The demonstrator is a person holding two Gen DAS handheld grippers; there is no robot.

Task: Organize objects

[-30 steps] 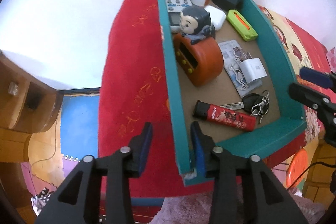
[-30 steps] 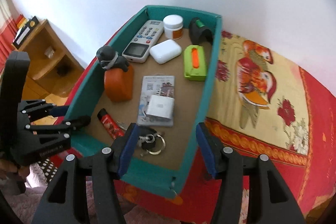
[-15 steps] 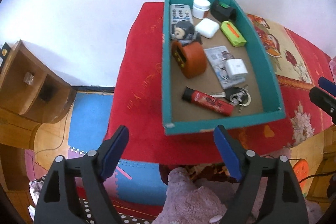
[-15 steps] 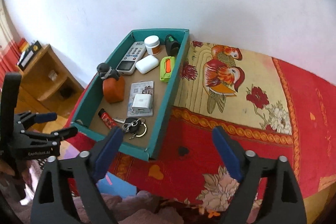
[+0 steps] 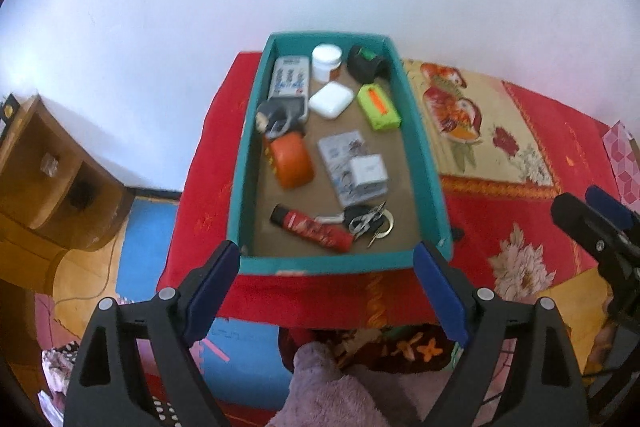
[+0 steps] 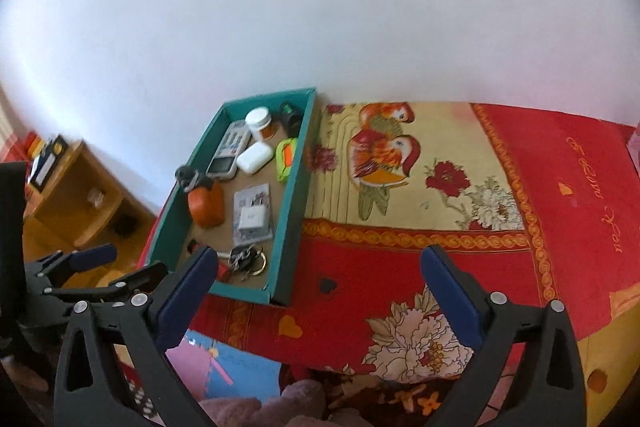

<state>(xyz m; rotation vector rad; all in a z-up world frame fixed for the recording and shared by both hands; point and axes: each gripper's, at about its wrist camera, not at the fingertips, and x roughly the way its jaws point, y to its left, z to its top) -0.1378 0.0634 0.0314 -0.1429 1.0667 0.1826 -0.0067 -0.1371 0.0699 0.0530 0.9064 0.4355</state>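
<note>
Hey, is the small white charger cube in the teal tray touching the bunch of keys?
Apart. In the right wrist view, the white charger cube sits on a printed card, and brown tray floor shows between it and the keys nearer the teal tray front.

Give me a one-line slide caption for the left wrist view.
Left gripper, jaws opening and empty, above teal tray of small household items on red cloth.

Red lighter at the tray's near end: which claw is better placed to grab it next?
Left, probably. The left claw is open and squarely faces the teal cardboard tray, with the red lighter just beyond its fingertips. The right claw sits off the tray's right corner.
</note>
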